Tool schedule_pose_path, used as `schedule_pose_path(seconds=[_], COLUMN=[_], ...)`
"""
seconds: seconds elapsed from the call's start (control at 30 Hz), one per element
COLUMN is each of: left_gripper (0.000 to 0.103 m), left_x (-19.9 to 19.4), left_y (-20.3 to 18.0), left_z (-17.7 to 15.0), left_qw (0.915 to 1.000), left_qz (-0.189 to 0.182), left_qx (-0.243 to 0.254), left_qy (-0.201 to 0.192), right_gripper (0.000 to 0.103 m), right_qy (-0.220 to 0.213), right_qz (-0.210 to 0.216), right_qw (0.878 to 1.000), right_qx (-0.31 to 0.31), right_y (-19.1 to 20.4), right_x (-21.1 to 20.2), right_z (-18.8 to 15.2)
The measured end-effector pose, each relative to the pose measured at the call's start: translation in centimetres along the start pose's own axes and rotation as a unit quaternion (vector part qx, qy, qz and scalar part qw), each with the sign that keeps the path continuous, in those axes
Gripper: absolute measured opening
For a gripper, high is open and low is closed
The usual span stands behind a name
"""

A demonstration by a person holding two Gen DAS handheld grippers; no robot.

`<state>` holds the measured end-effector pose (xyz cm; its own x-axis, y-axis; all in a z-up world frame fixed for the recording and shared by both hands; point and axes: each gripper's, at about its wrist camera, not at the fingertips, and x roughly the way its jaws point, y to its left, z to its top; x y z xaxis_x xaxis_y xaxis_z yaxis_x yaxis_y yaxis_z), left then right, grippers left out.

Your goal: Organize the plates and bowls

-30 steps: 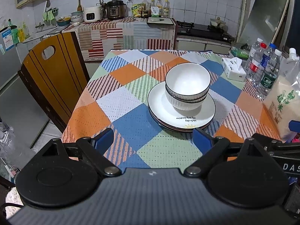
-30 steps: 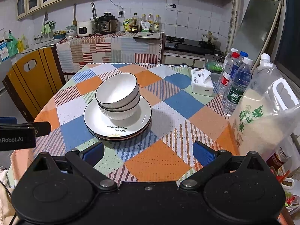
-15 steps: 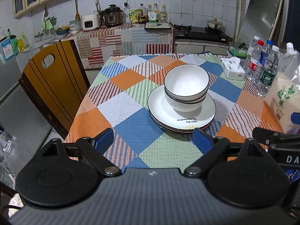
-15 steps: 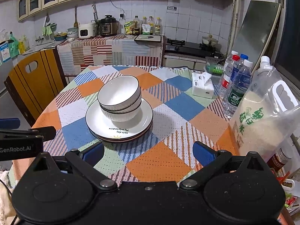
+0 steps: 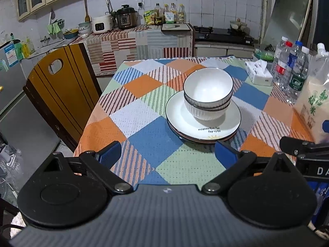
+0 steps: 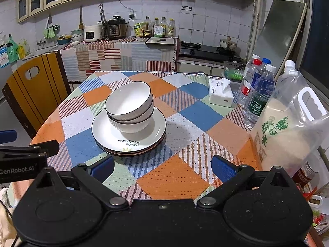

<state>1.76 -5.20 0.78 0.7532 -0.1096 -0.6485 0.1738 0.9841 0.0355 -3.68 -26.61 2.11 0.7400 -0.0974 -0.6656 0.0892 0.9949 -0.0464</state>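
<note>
Left gripper [image 5: 167,154] jaws wider, empty

Two white, dark-rimmed bowls [image 5: 208,93] nest upright (the upper one slightly tilted) on stacked plates [image 5: 203,130] at frame centre, right of middle in the left view.

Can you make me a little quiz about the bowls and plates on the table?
1. True or false: the bowls sit on top of the plates.
2. How many bowls are nested together: A one, B two, C five?
3. Fill in: the tissue box stands beside the water ______.

Key: 1 true. 2 B. 3 bottles.
</note>
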Motion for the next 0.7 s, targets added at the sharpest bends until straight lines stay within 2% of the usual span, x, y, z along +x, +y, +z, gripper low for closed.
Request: schedule_pose_path(seconds=[0.47, 0.63, 0.7], left_gripper=[0.098, 0.098, 0.098], left_x=[-0.19, -0.66, -0.63], left_y=[0.03, 0.27, 0.41], left_z=[-0.05, 0.0, 0.16], left_qw=[1.0, 0.9995, 0.9996], left_qz=[0.001, 0.005, 0.006], left_qx=[-0.003, -0.014, -0.014], left_qy=[-0.005, -0.028, -0.025], right_gripper=[0.102, 0.102, 0.102], right_qy=[0.002, 0.003, 0.004], right_qz=[0.001, 0.001, 0.001], right_qw=[1.0, 1.0, 1.0], right_qx=[-0.005, -0.006, -0.007], right_y=[0.4, 0.42, 0.42], right_x=[0.05, 0.1, 0.15], right_z=[-0.15, -0.19, -0.2])
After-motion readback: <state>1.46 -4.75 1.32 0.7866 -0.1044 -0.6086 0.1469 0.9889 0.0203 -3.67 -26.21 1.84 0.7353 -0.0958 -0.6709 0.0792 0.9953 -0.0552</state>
